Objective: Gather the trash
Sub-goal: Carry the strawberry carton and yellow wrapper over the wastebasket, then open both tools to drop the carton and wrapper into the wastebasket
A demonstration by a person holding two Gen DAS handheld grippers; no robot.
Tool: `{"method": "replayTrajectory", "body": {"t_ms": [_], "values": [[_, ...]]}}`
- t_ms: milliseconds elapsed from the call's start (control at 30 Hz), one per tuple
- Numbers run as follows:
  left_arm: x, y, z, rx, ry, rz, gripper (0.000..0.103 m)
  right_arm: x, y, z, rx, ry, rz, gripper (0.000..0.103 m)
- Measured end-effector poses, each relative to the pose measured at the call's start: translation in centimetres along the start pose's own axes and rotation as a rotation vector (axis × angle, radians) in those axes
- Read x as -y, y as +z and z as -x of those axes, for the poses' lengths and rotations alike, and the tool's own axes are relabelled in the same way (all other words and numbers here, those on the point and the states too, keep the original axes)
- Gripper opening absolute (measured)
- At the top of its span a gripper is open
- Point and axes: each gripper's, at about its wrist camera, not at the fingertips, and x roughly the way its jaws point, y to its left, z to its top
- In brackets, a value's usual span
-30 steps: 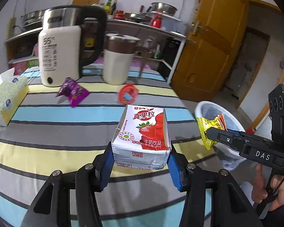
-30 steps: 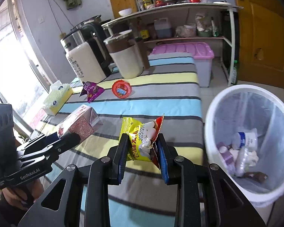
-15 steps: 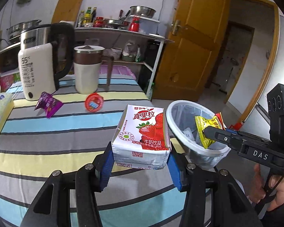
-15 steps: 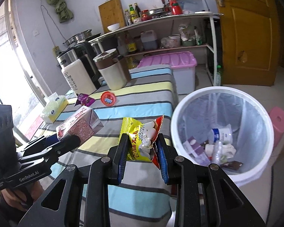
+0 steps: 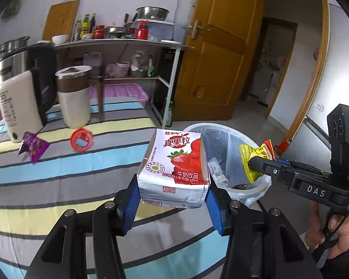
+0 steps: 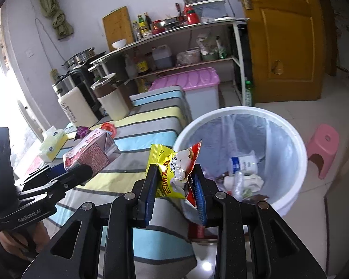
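Note:
My left gripper is shut on a strawberry milk carton and holds it in the air over the table's right edge, beside the white trash bin. My right gripper is shut on a yellow snack wrapper and holds it near the bin's left rim. The bin has a plastic liner and holds several pieces of trash. The carton also shows in the right wrist view, and the wrapper in the left wrist view. A purple wrapper and a red round lid lie on the striped tablecloth.
A white kettle and a brown-topped jug stand at the table's back. A tissue box sits at the left. A shelf with kitchenware, a pink-lidded bin, a wooden door and a pink stool surround the bin.
Both grippers have swung right, away from the table middle and toward the trash bin, still holding the carton and the wrapper. The bin now sits closer in both views.

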Motion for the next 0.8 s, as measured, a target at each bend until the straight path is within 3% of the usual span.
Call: {"method": "replayTrajectory", "body": {"t_ms": [800], "values": [[5.2,2.1,-7.8,-0.077,-0.087,-0.090,0.052,7.3,0.1,-1.2,-0.026,-0.136,-0.090,0.031]]}}
